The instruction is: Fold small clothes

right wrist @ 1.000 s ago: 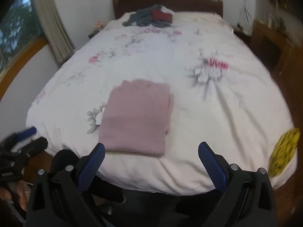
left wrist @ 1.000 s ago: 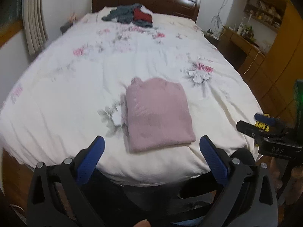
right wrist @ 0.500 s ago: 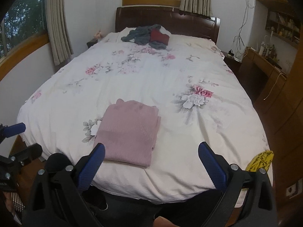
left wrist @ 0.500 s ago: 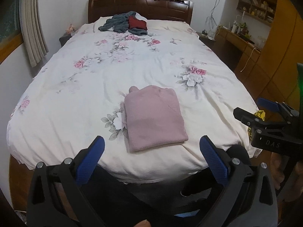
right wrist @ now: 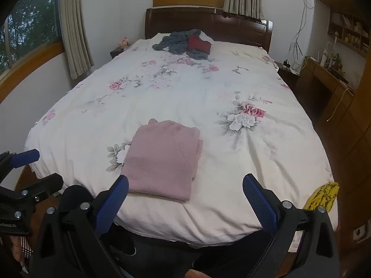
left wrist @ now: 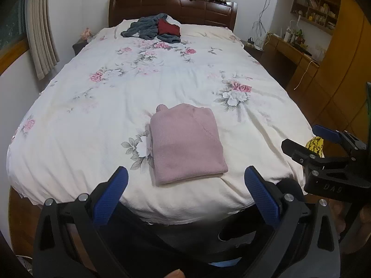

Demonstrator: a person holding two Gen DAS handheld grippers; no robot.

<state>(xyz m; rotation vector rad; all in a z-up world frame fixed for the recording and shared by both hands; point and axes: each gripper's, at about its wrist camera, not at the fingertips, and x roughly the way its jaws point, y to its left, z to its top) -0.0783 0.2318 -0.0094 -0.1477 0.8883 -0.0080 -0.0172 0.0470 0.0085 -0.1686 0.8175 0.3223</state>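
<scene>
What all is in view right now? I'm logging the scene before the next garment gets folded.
Sweater: one, pink, folded, near foot of bed.
Clothes pile: one heap, grey and dark red, by the headboard.
Bedspread: one, white with pink flowers, covering the bed.
Headboard: one, dark wood, far end.
Yellow cloth: one, patterned, at the bed's right corner.
Curtains: beige, at the windows.
Desk: one, wooden, right wall.
Left gripper: black with blue pads, open, empty.
Right gripper: same, open, empty.
</scene>
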